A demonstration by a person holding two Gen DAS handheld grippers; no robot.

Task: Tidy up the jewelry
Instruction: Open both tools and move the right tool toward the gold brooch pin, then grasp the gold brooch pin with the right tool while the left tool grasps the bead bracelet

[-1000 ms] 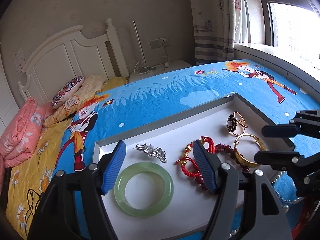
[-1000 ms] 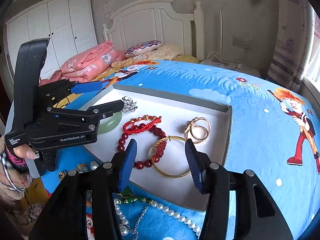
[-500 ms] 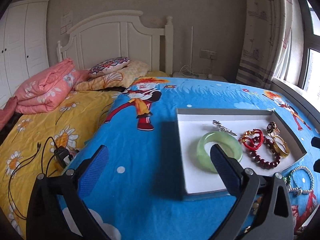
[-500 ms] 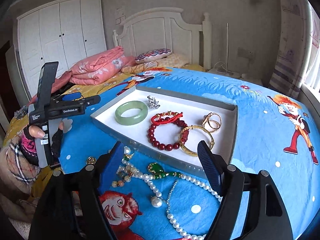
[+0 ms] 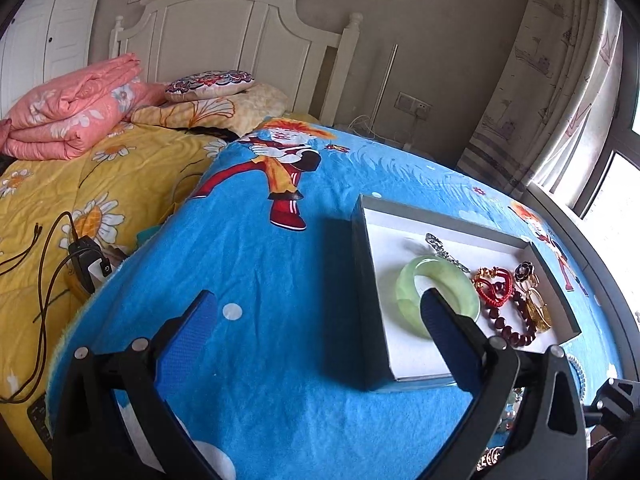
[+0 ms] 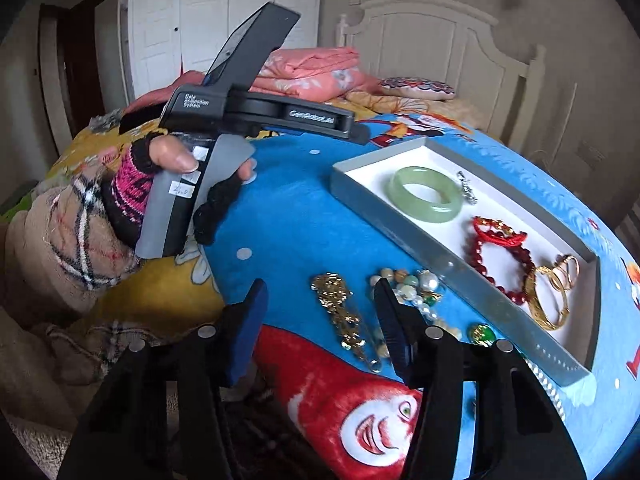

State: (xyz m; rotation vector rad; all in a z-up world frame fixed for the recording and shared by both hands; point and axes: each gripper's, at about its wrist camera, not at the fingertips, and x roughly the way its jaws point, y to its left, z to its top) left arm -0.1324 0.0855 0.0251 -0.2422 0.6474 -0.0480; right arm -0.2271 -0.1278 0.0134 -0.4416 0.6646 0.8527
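A grey tray (image 5: pixel 366 280) (image 6: pixel 404 236) with a white floor lies on the blue blanket. In it are a green jade bangle (image 5: pixel 438 294) (image 6: pixel 426 194), a silver clip (image 5: pixel 446 252) (image 6: pixel 466 188), a red cord and bead bracelet (image 5: pixel 498 288) (image 6: pixel 500 248), and gold bangles (image 5: pixel 538 308) (image 6: pixel 554 292). Outside the tray lie a gold brooch (image 6: pixel 346 316), mixed beads and pearls (image 6: pixel 414 290) and a green pendant (image 6: pixel 482 334). My left gripper (image 5: pixel 316 316) is open and empty, left of the tray. My right gripper (image 6: pixel 320 322) is open and empty, above the gold brooch.
The left gripper body and gloved hand (image 6: pixel 180 168) show in the right wrist view, raised over the blanket. A yellow quilt with cables and a charger (image 5: pixel 86 264) lies left. Folded pink bedding (image 5: pixel 68 120) and pillows sit by the headboard. Window and curtain are at right.
Both grippers pulled back from the tray. The left one swung left and away. The right one moved left over the loose jewelry beside the tray, with the brooch now between its fingers.
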